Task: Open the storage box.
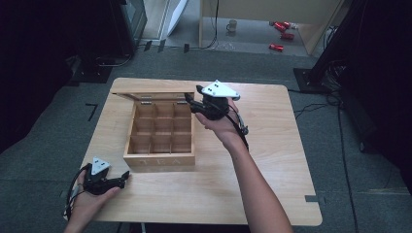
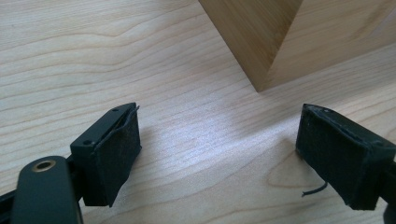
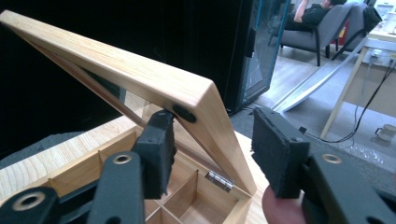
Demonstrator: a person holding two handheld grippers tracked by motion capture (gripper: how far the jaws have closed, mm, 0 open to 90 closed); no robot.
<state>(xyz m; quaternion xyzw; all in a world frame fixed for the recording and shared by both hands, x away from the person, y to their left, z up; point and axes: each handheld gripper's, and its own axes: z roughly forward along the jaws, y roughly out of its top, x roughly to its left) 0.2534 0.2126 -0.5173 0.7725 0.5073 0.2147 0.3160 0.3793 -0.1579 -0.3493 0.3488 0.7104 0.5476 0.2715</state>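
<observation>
Spreading wide apart, the jaws of the right gripper [image 3: 210, 154] were seen with the raised lid's [image 3: 140, 79] corner edge standing between them; one pad lay against the lid's underside, while the other pad stood clear of it, so nothing was clamped. Whether the lid was being pushed or merely touched could not be told. In the high view the right gripper [image 1: 194, 104] was held over the far right corner of the tea box [image 1: 160, 131], and its jaw tips were hard to make out there. The right hand [image 1: 221, 124] was wrapped under the gripper, with the forearm stretched forward across the table [image 1: 272, 160].

The left gripper [image 2: 219, 149] was also held wide apart, with bare tabletop between its pads and a corner of the box cut off at the top of that view. The left hand [image 1: 90, 194] was rested at the near left edge of the table, the gripper [image 1: 124, 178] pointed toward the right.

The box was placed left of the table's middle, its lid tilted up on hinges at the back. Nine compartments in wooden dividers were seen inside, and lettering on the front wall was too small to be read surely.
</observation>
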